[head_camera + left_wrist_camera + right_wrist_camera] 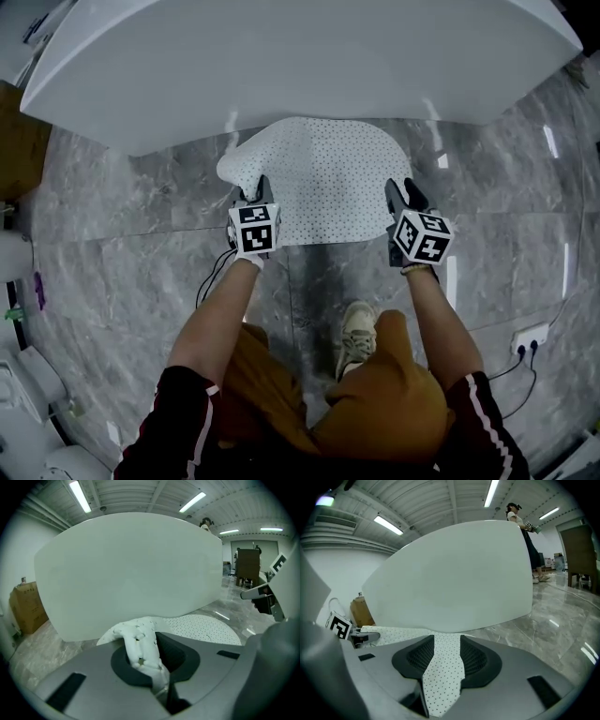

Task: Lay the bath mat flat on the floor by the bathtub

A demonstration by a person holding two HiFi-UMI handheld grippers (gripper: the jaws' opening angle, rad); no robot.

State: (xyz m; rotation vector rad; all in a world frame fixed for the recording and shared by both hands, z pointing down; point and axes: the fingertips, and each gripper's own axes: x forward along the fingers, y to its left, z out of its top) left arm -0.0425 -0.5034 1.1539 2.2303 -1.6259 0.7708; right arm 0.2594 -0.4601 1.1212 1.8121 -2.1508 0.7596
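Two near corners of the bath mat (328,173) meet the grippers in the head view: it lies on the grey floor (141,244) just beside the bathtub (309,66), mostly flat, its near left corner humped up. It looks soft, light and floppy, best taken by its edges. In the left gripper view the left gripper (152,660) pinches that crumpled corner. In the right gripper view the right gripper (443,658) stands wide, the mat's edge lying loose between its jaws

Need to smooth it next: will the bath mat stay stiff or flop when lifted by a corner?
Probably floppy: the bath mat folds where the left claw pinches it. Likely light, since one pinch lifts that corner. Lying flat elsewhere, it shouldn't roll.
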